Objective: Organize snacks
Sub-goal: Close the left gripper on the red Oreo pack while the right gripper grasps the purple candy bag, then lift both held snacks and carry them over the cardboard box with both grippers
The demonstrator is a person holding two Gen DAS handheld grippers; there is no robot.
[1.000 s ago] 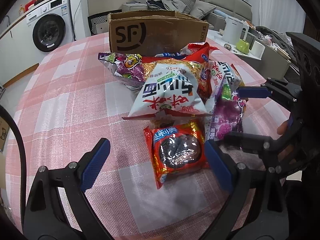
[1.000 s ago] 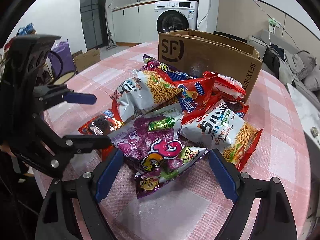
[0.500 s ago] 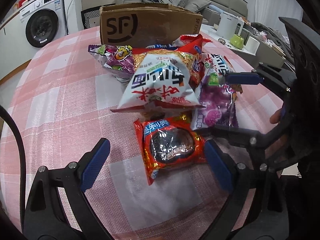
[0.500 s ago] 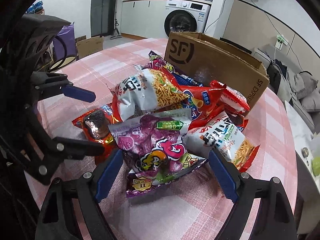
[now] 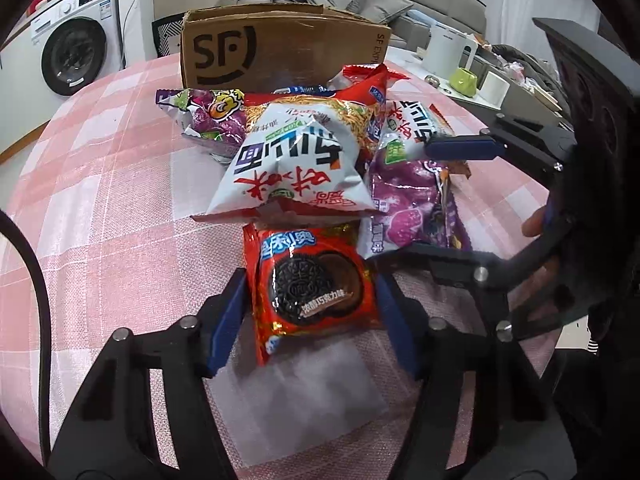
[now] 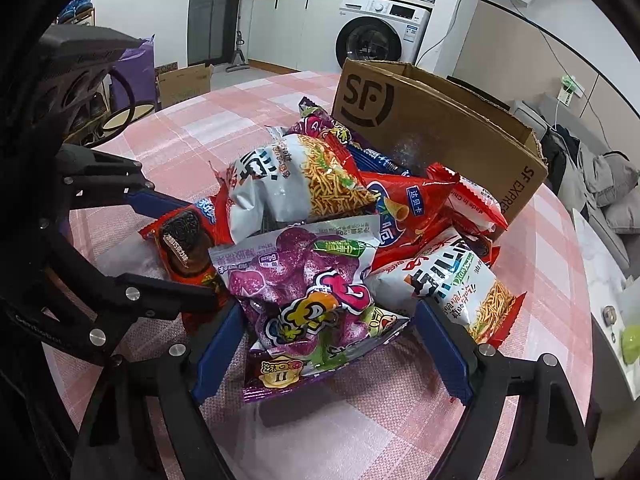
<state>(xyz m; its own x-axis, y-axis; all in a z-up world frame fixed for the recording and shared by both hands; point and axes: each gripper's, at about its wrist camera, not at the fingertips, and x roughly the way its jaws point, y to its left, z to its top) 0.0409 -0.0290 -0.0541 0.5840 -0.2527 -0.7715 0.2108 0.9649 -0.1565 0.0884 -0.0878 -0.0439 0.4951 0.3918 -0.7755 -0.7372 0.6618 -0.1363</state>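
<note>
A pile of snack bags lies on the pink checked tablecloth (image 5: pixel 100 216) in front of an open SF cardboard box (image 5: pixel 280 56). My left gripper (image 5: pixel 312 316) is closed against the sides of a red Oreo packet (image 5: pixel 312 284) at the near edge of the pile. My right gripper (image 6: pixel 332 344) is open, its blue pads either side of a purple snack bag (image 6: pixel 308 292). In the right wrist view the Oreo packet (image 6: pixel 184 240) sits between the left gripper's jaws. A white noodle-snack bag (image 5: pixel 292 164) lies behind it.
Red chip bags (image 6: pixel 404 208) and another white noodle bag (image 6: pixel 460 284) fill the pile beside the box (image 6: pixel 440 136). A second purple bag (image 5: pixel 208 120) lies at the left. A washing machine (image 5: pixel 76 56) and a side table with a kettle (image 5: pixel 448 52) stand beyond the table.
My left gripper's jaws have closed from wide open onto the Oreo packet. My right gripper has moved forward around the purple bag and stays open.
</note>
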